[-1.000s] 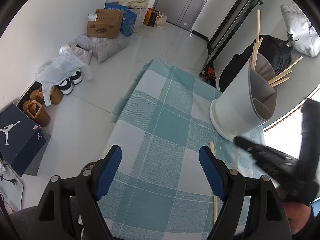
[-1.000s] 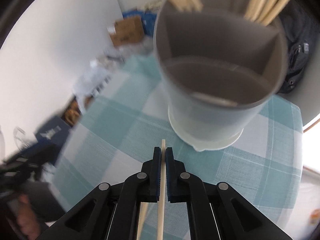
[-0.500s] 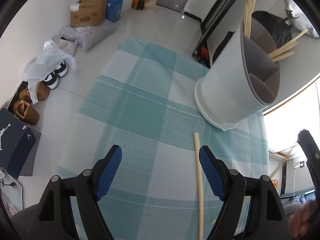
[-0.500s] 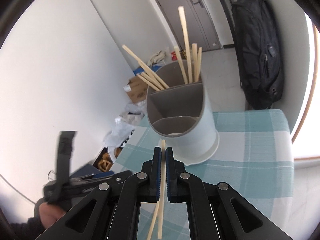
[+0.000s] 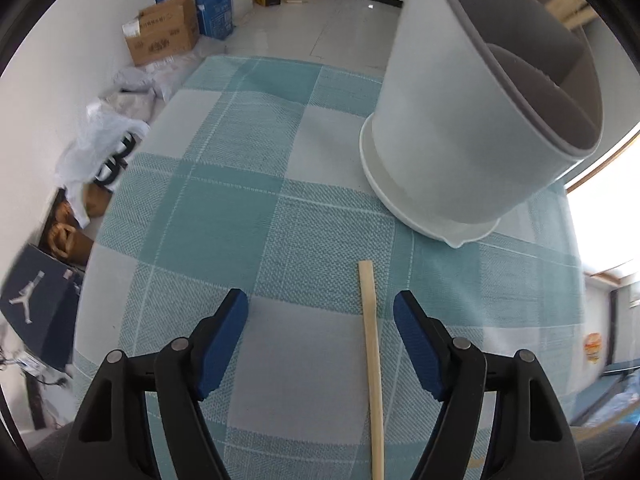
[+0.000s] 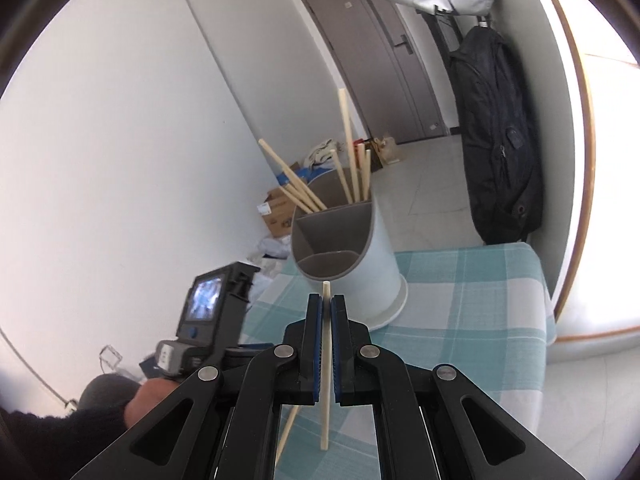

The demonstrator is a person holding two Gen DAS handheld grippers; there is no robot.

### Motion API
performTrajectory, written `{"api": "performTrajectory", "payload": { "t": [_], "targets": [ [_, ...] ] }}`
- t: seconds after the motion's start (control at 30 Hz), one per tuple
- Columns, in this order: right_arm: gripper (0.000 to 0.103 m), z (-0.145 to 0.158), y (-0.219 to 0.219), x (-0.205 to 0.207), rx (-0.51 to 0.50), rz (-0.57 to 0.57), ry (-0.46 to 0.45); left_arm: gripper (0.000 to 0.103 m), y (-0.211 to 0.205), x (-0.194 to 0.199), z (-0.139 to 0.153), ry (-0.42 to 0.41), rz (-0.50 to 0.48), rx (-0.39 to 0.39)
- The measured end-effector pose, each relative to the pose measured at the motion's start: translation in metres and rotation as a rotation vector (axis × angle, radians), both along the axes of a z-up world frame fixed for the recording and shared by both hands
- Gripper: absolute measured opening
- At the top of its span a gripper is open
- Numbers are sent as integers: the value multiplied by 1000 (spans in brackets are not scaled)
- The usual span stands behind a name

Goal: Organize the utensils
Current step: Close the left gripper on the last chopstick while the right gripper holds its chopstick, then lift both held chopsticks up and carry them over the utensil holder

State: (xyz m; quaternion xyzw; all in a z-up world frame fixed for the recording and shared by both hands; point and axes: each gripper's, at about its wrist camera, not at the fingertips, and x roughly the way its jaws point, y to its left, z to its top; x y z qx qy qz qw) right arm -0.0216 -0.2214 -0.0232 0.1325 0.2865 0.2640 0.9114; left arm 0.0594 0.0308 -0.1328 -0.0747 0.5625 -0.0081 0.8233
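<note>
Left wrist view: a table under a teal-and-white checked tablecloth point(image 5: 248, 208) fills most of the frame, and the white utensil holder point(image 5: 460, 128) stands on it at upper right, its grey inside split into compartments. Beyond the table edge, on the floor, are a cardboard box point(image 5: 162, 38) and a dark shoebox point(image 5: 38, 308). Nearest the lens, the left gripper point(image 5: 320, 322) has its blue-padded fingers point(image 5: 222, 344) spread wide just above the cloth, gripping nothing. Between them, close to the right-hand finger, a single wooden chopstick point(image 5: 371, 352) lies flat on the cloth, its tip pointing toward the holder's base and well short of it. Right wrist view shows the same cloth point(image 6: 460, 304) from higher up, with a black backpack point(image 6: 500, 140) against the wall and a grey door point(image 6: 380, 56) behind. The holder point(image 6: 356, 256) stands upright, with chopsticks point(image 6: 352, 160) sticking up out of its two far compartments; the near compartment looks empty. The right gripper point(image 6: 327, 308) has its fingers pressed together on a held chopstick point(image 6: 326, 380), which runs lengthwise between the pads, its tip poking out toward the holder's near rim.
</note>
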Motion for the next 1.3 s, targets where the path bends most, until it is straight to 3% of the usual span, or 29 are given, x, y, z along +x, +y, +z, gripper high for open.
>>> {"api": "performTrajectory", "payload": {
  "t": [0.03, 0.17, 0.23, 0.3, 0.37, 0.43, 0.6, 0.73, 1.0, 1.1, 1.3],
  "targets": [
    [3, -1, -2, 0, 3, -1, 4, 67, -1, 1, 0, -2, -2, 12],
    [3, 0, -9, -2, 21, -7, 21, 47, -9, 5, 0, -15, -5, 90],
    [3, 0, -12, -1, 23, -9, 19, 34, -12, 4, 1, -24, -22, 101],
    [3, 0, -15, 0, 30, -12, 22, 12, -17, 4, 1, -28, -54, 101],
    [3, -1, -17, 2, 36, -15, 30, 5, -24, 4, 0, -31, -77, 111],
    [3, -2, -18, 3, 39, -21, 40, 3, -25, 5, 0, -37, -76, 115],
    [3, -2, -19, 3, 41, -28, 40, 3, -2, 8, 0, -34, -13, -49],
    [3, -1, -16, 1, 37, -25, 29, 3, 11, -2, 18, -103, 22, -111],
    [3, 3, -8, -7, 21, -27, -13, 2, 13, -40, 79, -340, 18, -146],
    [3, 4, -1, -10, 6, -17, -19, 2, 15, -51, 93, -391, 0, -160],
    [3, 6, 15, -15, -45, -5, -52, 2, 25, -52, 96, -426, -18, -167]
  ]
}}
